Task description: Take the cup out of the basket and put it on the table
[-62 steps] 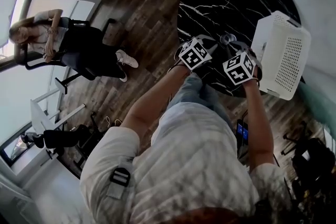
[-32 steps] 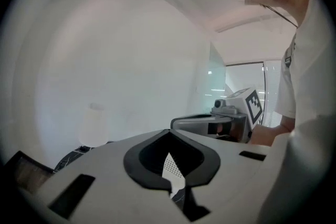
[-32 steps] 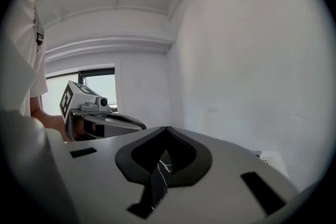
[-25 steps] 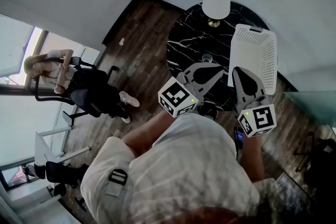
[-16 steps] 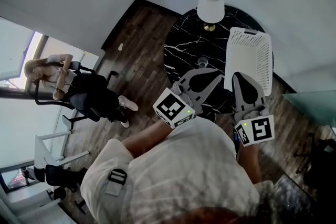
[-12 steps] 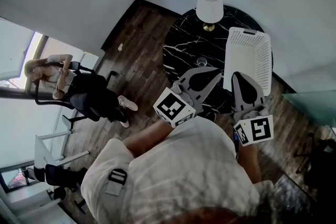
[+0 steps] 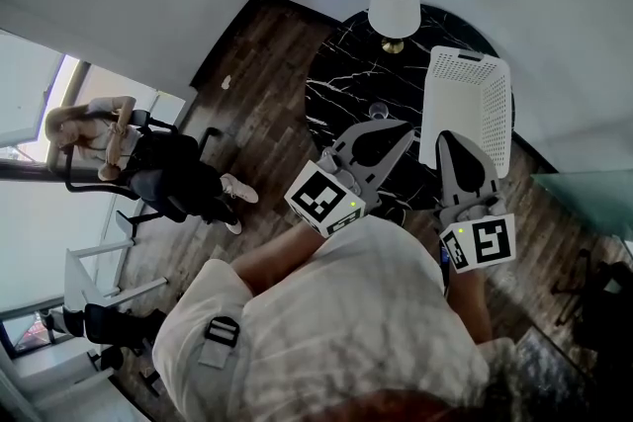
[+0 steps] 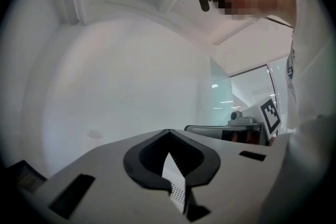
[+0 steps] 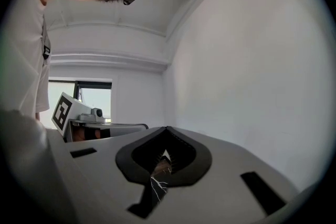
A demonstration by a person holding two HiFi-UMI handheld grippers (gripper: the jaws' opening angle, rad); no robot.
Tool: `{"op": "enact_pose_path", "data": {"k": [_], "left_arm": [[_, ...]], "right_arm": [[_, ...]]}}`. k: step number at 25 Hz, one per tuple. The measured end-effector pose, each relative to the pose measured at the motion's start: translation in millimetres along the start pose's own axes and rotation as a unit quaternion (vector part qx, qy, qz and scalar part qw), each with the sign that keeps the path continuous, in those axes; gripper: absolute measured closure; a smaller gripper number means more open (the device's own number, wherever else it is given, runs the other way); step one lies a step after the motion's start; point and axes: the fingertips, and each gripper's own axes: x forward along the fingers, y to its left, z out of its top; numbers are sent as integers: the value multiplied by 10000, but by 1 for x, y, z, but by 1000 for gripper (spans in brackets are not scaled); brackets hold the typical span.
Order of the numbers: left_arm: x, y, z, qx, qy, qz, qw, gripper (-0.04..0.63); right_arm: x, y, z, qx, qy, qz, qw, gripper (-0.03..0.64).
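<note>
A small clear glass cup [image 7: 378, 108] stands on the round black marble table [image 7: 341, 74], just left of the white perforated basket [image 7: 467, 109]. Both grippers are held high above the table, close to the head camera. My left gripper [image 7: 403, 127] hangs over the table's near edge, jaws together and nothing between them. My right gripper [image 7: 448, 139] is beside it, in front of the basket's near end, also shut and empty. In the left gripper view [image 8: 168, 131] and the right gripper view [image 9: 167, 127], the jaws point at white walls and ceiling.
A white-shaded lamp [image 7: 394, 3] on a brass base stands at the table's far side. The floor [image 7: 257, 94] is dark wood. A person sits on an office chair [image 7: 148, 168] far to the left, by a window. White walls enclose the table's corner.
Both grippers have risen from beside the cup on the table to well above it. The cup stays on the table next to the basket. In the last half second almost nothing has moved.
</note>
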Motion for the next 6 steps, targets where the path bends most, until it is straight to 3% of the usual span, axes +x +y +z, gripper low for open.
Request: {"op": "enact_pose_path", "data": {"k": [6], "left_arm": [[1,-2,-3,-98,8,-39,9999,589]], "right_arm": [[0,-1,-5,-110,70,-15,9999,609]]}}
